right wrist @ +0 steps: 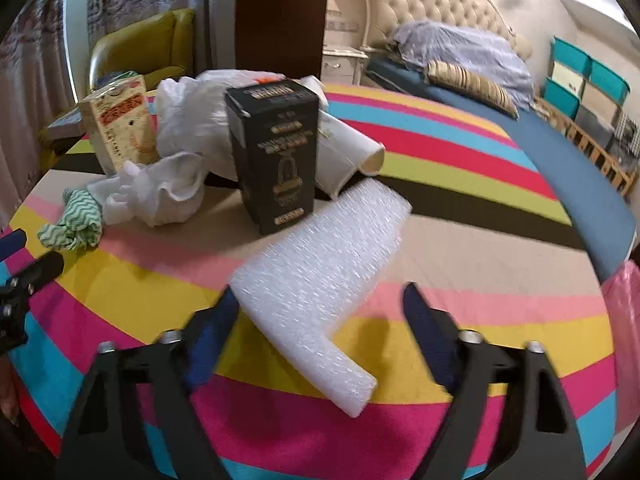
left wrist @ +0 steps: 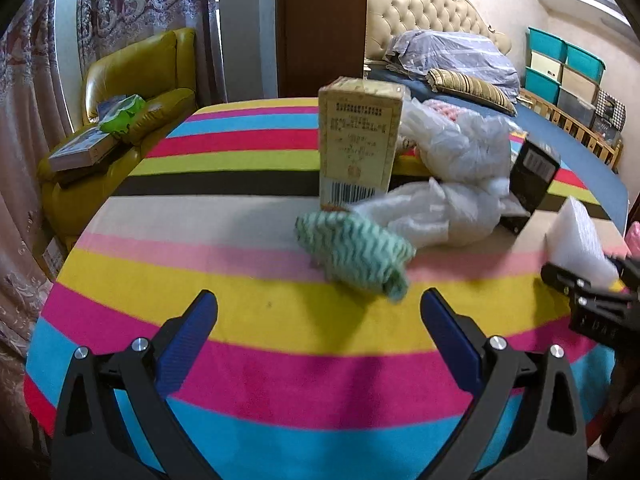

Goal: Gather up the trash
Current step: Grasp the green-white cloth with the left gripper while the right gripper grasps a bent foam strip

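Note:
Trash lies on a striped tablecloth (left wrist: 280, 320). A green zigzag cloth wad (left wrist: 354, 254) lies just ahead of my open, empty left gripper (left wrist: 318, 312). Behind it stand a beige carton (left wrist: 358, 140), crumpled white plastic bags (left wrist: 452, 184) and a black box (left wrist: 532, 176). In the right wrist view an L-shaped white foam piece (right wrist: 320, 276) lies between the open jaws of my right gripper (right wrist: 320, 304), touching the left finger (right wrist: 208, 344). The black box (right wrist: 276, 156), the carton (right wrist: 120, 128), the bags (right wrist: 176, 188), the cloth wad (right wrist: 74, 220) and a white tube (right wrist: 352, 152) sit beyond.
A yellow armchair (left wrist: 136, 80) with books stands left of the table. A bed (left wrist: 560, 136) with pillows and a tufted headboard lies behind and to the right. Teal storage boxes (left wrist: 560, 64) are stacked by the far wall. Something pink (right wrist: 624, 320) hangs at the table's right edge.

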The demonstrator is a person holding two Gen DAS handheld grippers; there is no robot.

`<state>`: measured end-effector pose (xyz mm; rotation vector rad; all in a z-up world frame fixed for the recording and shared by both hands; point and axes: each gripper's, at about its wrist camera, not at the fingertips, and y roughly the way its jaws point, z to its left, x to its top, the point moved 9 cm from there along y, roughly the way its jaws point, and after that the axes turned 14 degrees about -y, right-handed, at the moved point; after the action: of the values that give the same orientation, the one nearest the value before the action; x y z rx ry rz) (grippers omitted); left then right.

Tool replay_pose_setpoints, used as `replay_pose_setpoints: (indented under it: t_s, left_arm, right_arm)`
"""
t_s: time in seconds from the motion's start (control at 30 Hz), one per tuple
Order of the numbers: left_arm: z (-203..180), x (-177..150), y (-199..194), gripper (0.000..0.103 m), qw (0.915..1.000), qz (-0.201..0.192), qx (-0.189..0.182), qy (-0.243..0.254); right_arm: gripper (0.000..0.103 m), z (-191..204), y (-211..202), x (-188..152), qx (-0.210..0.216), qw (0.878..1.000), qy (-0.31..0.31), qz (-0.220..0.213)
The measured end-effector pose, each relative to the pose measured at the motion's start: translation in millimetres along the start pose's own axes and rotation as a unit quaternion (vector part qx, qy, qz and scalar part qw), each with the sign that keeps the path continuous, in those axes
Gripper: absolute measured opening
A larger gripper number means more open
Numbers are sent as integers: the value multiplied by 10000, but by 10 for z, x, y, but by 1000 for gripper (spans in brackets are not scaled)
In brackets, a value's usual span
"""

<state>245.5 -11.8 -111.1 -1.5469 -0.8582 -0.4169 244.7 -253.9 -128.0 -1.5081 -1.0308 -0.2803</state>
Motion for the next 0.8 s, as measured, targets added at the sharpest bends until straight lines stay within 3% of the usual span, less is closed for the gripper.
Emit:
replay_pose_setpoints:
  t_s: [0.03, 0.27, 0.4, 0.43, 0.47, 0.53, 0.8]
  left_arm:
    - [-40, 48, 31, 98, 10000, -35, 49, -1]
    - [-184, 126, 235, 97, 9997, 78, 207, -126]
    - [-218, 124, 361, 67, 9992, 323, 235, -96]
    - [-246, 117, 375, 51, 9992, 384, 94, -109]
    - [-253, 100, 362, 43, 9992, 388, 3, -96]
    - [-260, 87, 326, 32, 9996, 262, 45, 63]
    - [-241, -98, 175, 29, 9997, -44, -56, 240]
  right_arm:
    - [56, -26, 8, -7, 15, 10000, 61, 0]
    - [51, -76, 37, -25, 138, 9997, 194, -29]
    - [51, -48, 38, -33, 182, 9997, 183, -50]
    - [51, -29, 36, -39, 189, 9996, 183, -54]
    - [51, -13, 33, -40, 194, 9996, 181, -56]
    - [51, -11, 35, -38, 192, 9997, 164, -54]
    - [50, 24, 28, -27, 190, 9997, 100, -109]
